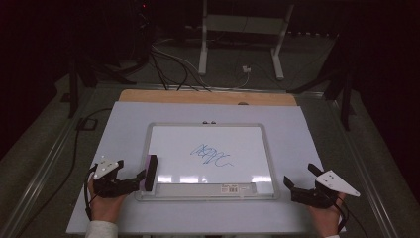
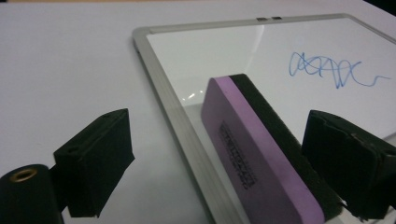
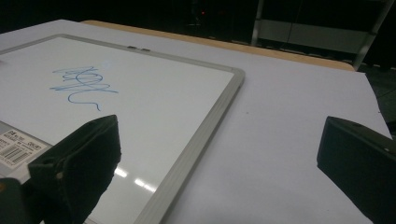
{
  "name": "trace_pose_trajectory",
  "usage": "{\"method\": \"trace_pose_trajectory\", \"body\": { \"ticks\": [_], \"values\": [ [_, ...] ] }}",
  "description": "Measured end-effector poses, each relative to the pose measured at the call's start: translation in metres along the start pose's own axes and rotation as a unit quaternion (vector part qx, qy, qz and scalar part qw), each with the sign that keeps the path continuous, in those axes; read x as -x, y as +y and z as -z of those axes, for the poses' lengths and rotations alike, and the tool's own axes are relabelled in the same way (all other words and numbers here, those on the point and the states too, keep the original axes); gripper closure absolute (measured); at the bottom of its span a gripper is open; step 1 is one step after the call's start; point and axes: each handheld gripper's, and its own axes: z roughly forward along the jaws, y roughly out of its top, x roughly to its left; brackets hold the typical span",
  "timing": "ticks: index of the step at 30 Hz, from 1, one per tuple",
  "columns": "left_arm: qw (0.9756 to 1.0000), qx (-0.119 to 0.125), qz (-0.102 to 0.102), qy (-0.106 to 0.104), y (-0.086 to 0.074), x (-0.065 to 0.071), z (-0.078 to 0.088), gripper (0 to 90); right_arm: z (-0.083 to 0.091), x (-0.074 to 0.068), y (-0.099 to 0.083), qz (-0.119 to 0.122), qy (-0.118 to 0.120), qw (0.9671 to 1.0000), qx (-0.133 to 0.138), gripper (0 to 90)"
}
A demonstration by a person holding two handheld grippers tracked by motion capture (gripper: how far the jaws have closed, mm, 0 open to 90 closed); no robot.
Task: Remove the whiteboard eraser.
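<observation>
Item 1, left gripper [image 1: 141, 181]: black two-jaw tool with a grey three-cornered plate on top, held in the person's left hand [image 1: 105, 203] at the table's 8 o'clock. Jaws apart, one on each side of the eraser; in the left gripper view a wide gap stands between the left jaw and the eraser's purple face, while the right jaw sits just beside or against its black felt side; contact there cannot be told

Item 2, eraser [image 2: 261, 154]: oblong block, purple foam back with printed lettering, black felt face. Stands on its long edge over the whiteboard's left frame rail, at the board's 8 o'clock corner

Item 3, whiteboard [image 1: 163, 136]: rectangular, glossy white surface, silver-grey metal frame, barcode label at its near edge. Lies flat at the centre of the table

Item 4, scribble [image 1: 212, 155]: blue marker line, looping, just right of the board's centre, well apart from the eraser

Item 5, table [image 1: 297, 129]: pale lavender-white sheet over a wooden top, the wood showing as a strip at 12 o'clock

Item 6, right gripper [image 1: 292, 186]: black two-jaw tool with grey three-cornered plate, in the person's right hand [image 1: 324, 215] at the table's 4 o'clock, near the board's near right corner. Jaws wide apart with nothing between them; the right gripper view looks across the board's right frame rail
</observation>
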Motion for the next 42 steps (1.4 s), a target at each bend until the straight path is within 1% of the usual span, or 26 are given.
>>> {"method": "trace_pose_trajectory", "body": {
  "ticks": [1, 4, 6, 12, 13, 16, 19, 25, 30, 33, 34, 35, 37, 38, 41, 42],
  "values": [
    [1.0, 0.0, 0.0, 0.0, 0.0, 0.0, 0.0, 10.6, 0.0, 0.0, 0.0, 0.0, 0.0, 1.0, 0.001, 0.2],
    [0.9999, -0.004, 0.006, -0.011, -0.001, 0.001, -0.002, 11.1, 0.0, 0.0, 0.0, 0.001, 0.001, 1.0, -0.001, 0.2],
    [0.9998, -0.008, 0.007, -0.016, -0.001, 0.002, -0.003, 11.5, 0.0, 0.0, 0.0, 0.0, 0.001, 1.0, -0.001, 0.2],
    [0.9995, -0.02, 0.005, -0.023, -0.004, 0.006, -0.004, 14.3, 0.0, -0.002, 0.0, 0.004, 0.0, 1.0, -0.001, 0.2],
    [0.9994, -0.021, 0.007, -0.027, -0.004, 0.006, -0.004, 14.3, 0.0, -0.002, 0.0, 0.004, 0.001, 1.0, -0.001, 0.2],
    [0.9992, -0.024, 0.012, -0.031, -0.005, 0.006, -0.004, 15.3, -0.001, -0.002, 0.0, 0.007, 0.001, 1.0, -0.004, 0.2],
    [0.999, -0.026, 0.018, -0.03, -0.006, 0.005, -0.003, 16.1, -0.001, -0.003, 0.0, 0.008, 0.002, 1.0, -0.004, 0.2],
    [0.9988, -0.033, 0.018, -0.032, -0.007, 0.005, -0.002, 16.9, -0.001, -0.003, 0.0, 0.01, 0.002, 0.9999, -0.003, 0.2],
    [0.9989, -0.029, 0.02, -0.03, -0.007, 0.004, 0.002, 17.1, -0.001, -0.004, 0.001, 0.011, 0.002, 0.9999, -0.002, 0.2],
    [0.9989, -0.035, 0.019, -0.025, -0.008, 0.004, 0.003, 18.4, -0.001, -0.004, 0.001, 0.012, 0.002, 0.9999, -0.002, 0.2],
    [0.9987, -0.039, 0.018, -0.026, -0.008, 0.004, 0.002, 19.6, -0.001, -0.004, 0.001, 0.013, 0.002, 0.9999, -0.002, 0.2],
    [0.9986, -0.039, 0.022, -0.028, -0.008, 0.004, 0.001, 19.8, -0.001, -0.004, 0.001, 0.013, 0.002, 0.9999, -0.002, 0.2],
    [0.9985, -0.045, 0.013, -0.028, -0.007, 0.007, 0.0, 21.2, -0.001, -0.004, 0.001, 0.013, 0.003, 0.9999, -0.003, 0.2],
    [0.9985, -0.045, 0.013, -0.028, -0.007, 0.007, 0.0, 21.4, -0.001, -0.004, 0.001, 0.013, 0.003, 0.9999, -0.003, 0.2],
    [0.9978, -0.053, 0.009, -0.038, -0.006, 0.013, -0.004, 21.7, -0.002, -0.005, 0.001, 0.016, 0.004, 0.9999, -0.004, 0.2],
    [0.9972, -0.06, 0.004, -0.045, -0.005, 0.017, -0.007, 21.8, -0.002, -0.005, 0.001, 0.016, 0.004, 0.9999, -0.003, 0.2]
  ]
}}
